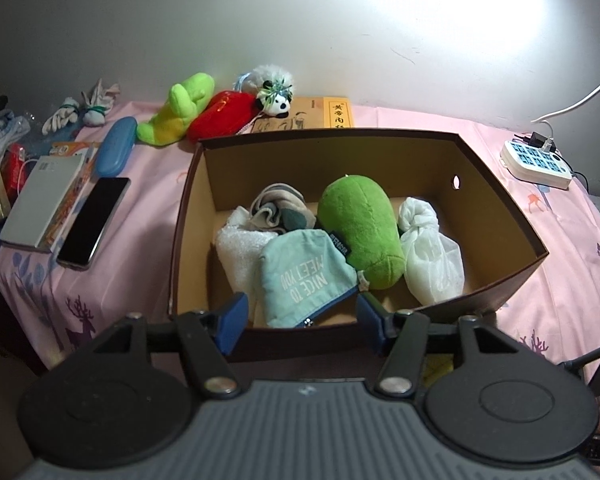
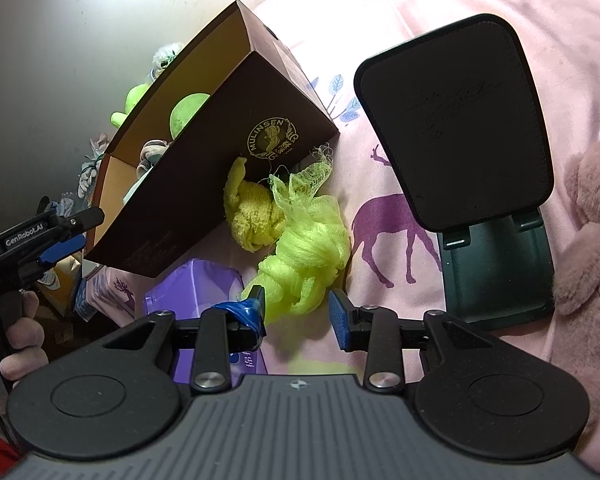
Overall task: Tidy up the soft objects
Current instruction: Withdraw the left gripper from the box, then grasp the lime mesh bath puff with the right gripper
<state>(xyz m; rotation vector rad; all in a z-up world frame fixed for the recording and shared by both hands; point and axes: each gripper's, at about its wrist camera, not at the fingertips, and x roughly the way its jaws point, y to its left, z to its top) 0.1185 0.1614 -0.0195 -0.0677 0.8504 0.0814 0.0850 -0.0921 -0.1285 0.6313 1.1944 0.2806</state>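
Observation:
A brown cardboard box [image 1: 496, 200] stands on the pink bedsheet. In it lie a white towel [image 1: 236, 248], a rolled grey sock [image 1: 276, 208], a teal pouch [image 1: 304, 276] printed "NICE TO MEET YOU", a green plush [image 1: 360, 224] and a white mesh bag [image 1: 428, 256]. My left gripper [image 1: 300, 316] is open above the box's near wall, the pouch just beyond its tips. My right gripper [image 2: 298, 308] is open beside the box [image 2: 228, 152], its tips flanking the end of a neon-yellow mesh bundle [image 2: 308, 252]; only the left finger touches it. A yellow towel [image 2: 252, 212] leans on the box.
Behind the box lie a green-yellow plush [image 1: 180, 108], a red plush [image 1: 220, 116], a small panda [image 1: 274, 100] and gloves [image 1: 60, 116]. A phone [image 1: 94, 220], book [image 1: 40, 200] and blue case [image 1: 116, 152] sit left. A black stand [image 2: 460, 120], pink plush [image 2: 592, 240] and purple packet [image 2: 196, 292] surround the bundle.

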